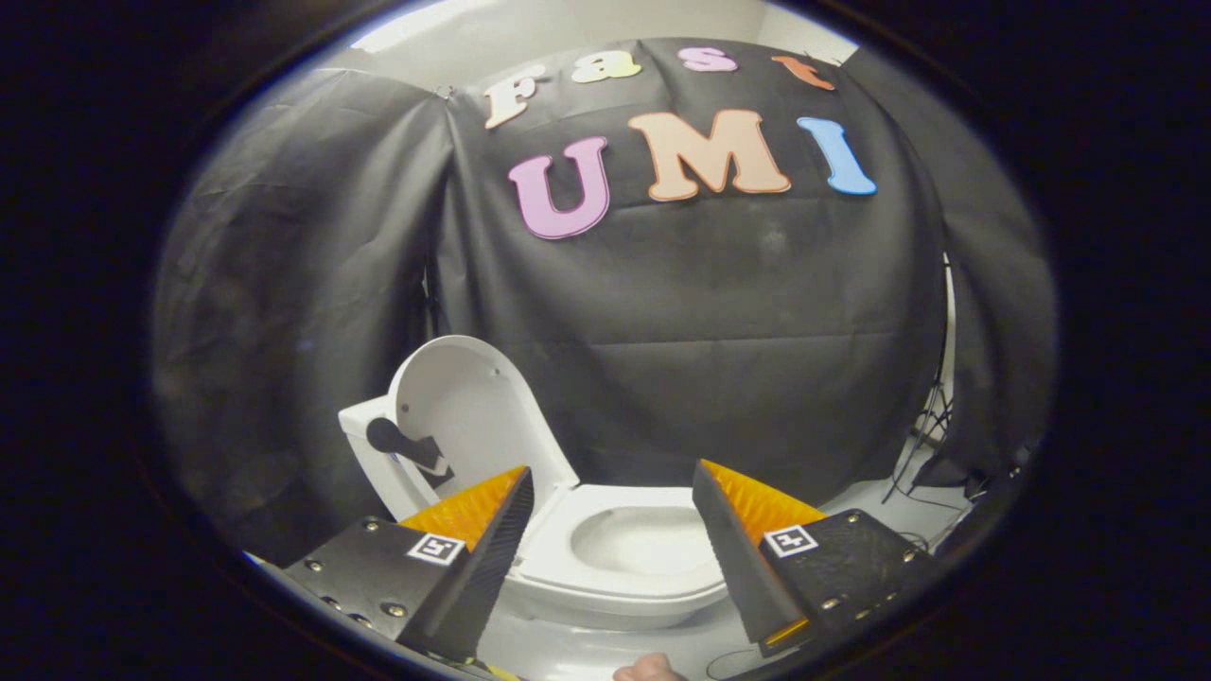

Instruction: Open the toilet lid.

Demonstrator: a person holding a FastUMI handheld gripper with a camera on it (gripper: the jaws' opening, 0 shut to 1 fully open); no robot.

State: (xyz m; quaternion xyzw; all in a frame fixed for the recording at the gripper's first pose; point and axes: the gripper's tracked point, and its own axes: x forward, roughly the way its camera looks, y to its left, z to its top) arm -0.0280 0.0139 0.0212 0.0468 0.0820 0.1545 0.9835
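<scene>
A white toilet [605,567] is seen against a black cloth wall [719,312]. On the left, its lid [464,416] is raised upright and leans back by the tank [364,445], where a dark flush handle [397,440] sticks out. The seat [558,558] is left down around the open bowl [643,539]. The gripper [610,511] is held above, fingers spread wide and gripping nothing, the bowl framed between them. The lid appears already opened. Cables [922,426] trail on the right.

The gripper [612,492] is wide open — one finger at 7 o'clock, one at 5 — holding nothing; a fingertip [648,669] shows at 6.
</scene>
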